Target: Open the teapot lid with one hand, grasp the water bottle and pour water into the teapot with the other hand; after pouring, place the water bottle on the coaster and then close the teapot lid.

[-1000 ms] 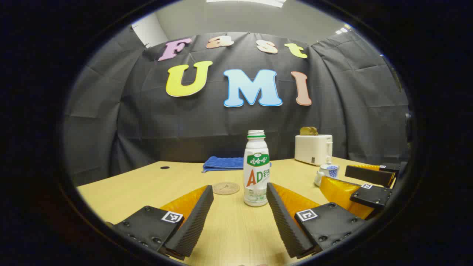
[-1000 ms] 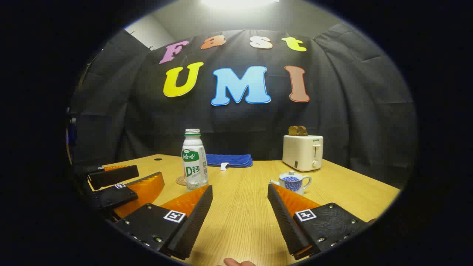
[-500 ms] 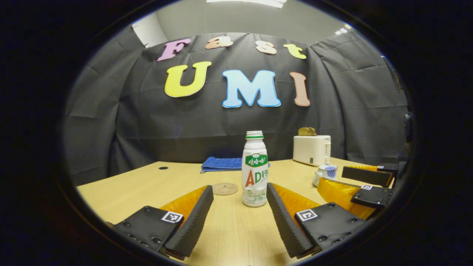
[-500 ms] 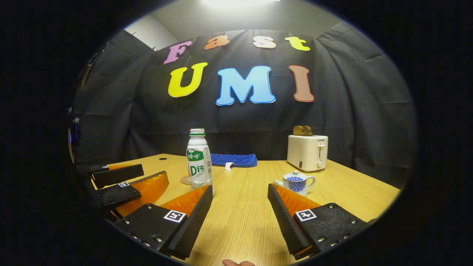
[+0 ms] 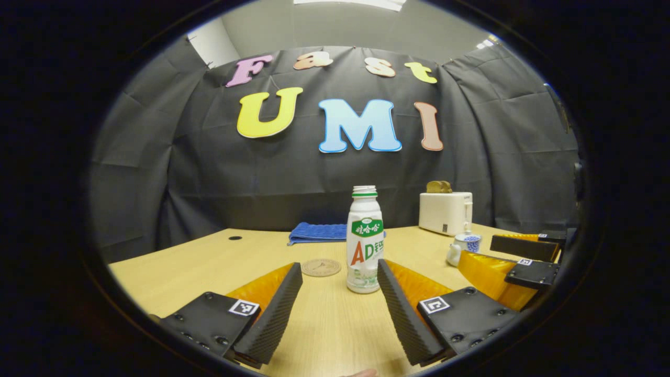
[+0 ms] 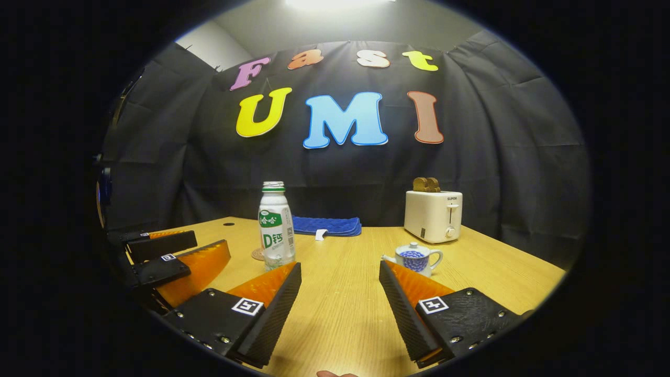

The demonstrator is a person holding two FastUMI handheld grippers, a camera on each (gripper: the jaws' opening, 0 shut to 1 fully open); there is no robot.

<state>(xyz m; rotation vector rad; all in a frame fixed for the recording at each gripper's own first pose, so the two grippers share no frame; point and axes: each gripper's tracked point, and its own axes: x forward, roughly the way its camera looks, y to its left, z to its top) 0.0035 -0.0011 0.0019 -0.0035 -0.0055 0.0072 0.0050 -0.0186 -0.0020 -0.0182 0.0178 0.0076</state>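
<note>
Left gripper point(image 5: 340, 293), jaws spread and empty, faces the water bottle point(image 5: 365, 240), which stands upright and uncapped at mid-bench just beyond its fingertips. Right gripper point(image 6: 340, 293), likewise spread and empty, points toward the teapot point(image 6: 416, 258), lid on, nearer the bench's right edge. Coaster point(image 5: 321, 267) lies just left of the bottle. The thin plastic bottle probably yields and slips: grip mid-body, at the label. The ceramic teapot lid is likely fragile: pinch its knob.

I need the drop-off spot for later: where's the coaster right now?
The coaster lies flat on the table, in the left gripper view just left of the upright water bottle, in front of the folded blue cloth.
</note>
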